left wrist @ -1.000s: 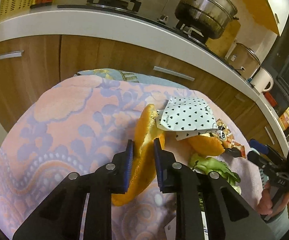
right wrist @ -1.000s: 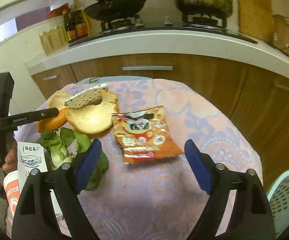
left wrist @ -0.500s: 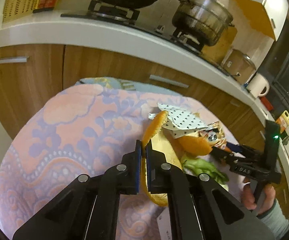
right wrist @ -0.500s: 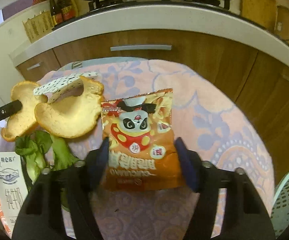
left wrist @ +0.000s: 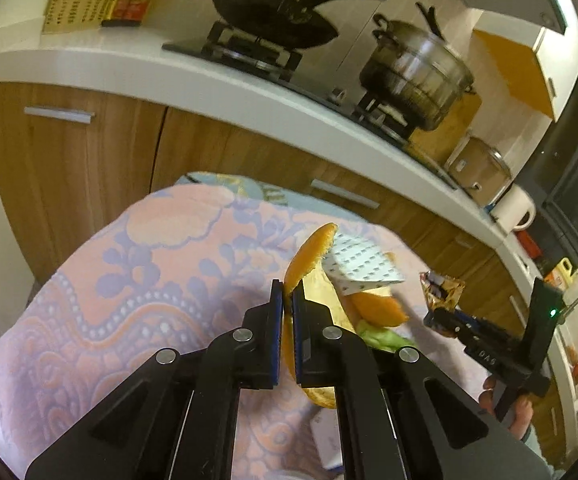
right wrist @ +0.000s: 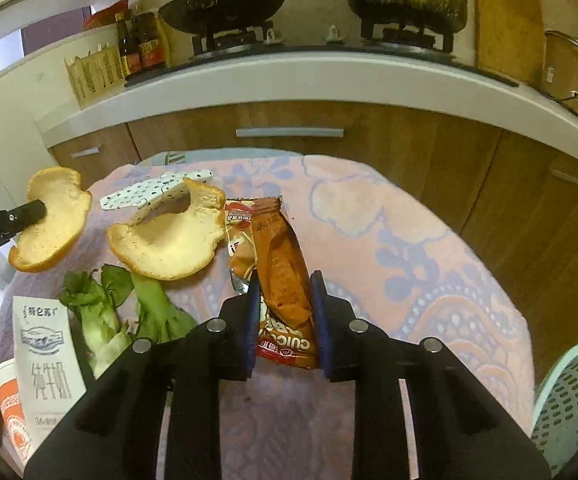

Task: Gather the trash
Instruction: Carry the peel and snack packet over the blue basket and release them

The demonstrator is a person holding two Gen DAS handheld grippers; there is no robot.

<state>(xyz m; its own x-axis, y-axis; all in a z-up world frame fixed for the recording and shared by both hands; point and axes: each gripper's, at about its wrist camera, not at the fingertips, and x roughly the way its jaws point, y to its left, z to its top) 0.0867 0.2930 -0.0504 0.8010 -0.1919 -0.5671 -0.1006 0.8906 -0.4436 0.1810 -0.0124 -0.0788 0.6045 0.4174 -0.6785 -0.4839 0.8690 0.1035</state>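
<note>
A curved orange peel [left wrist: 309, 254] hangs above the pink patterned tablecloth [left wrist: 149, 280], pinched edge-on by my left gripper [left wrist: 287, 294], which is shut on it. The right wrist view shows that peel [right wrist: 55, 220] lifted at the left. My right gripper [right wrist: 283, 286] is closing its jaws on an orange snack bag [right wrist: 281, 264], which is crumpled lengthwise between the blue pads [right wrist: 253, 300]. A second peel [right wrist: 169, 240] lies on the cloth with a white dotted paper [right wrist: 157, 194] resting on it.
Green leaves [right wrist: 101, 308], a white milk carton [right wrist: 45, 356] and an orange-and-white cup [right wrist: 9, 404] lie at the table's near left. A pale blue basket [right wrist: 569, 400] stands low at the right. Wooden cabinets [right wrist: 409, 136] and a counter run behind the table.
My left gripper shut on the peel and raised it off the cloth. My right gripper came forward over the flat snack bag and narrowed, folding the bag between its pads.
</note>
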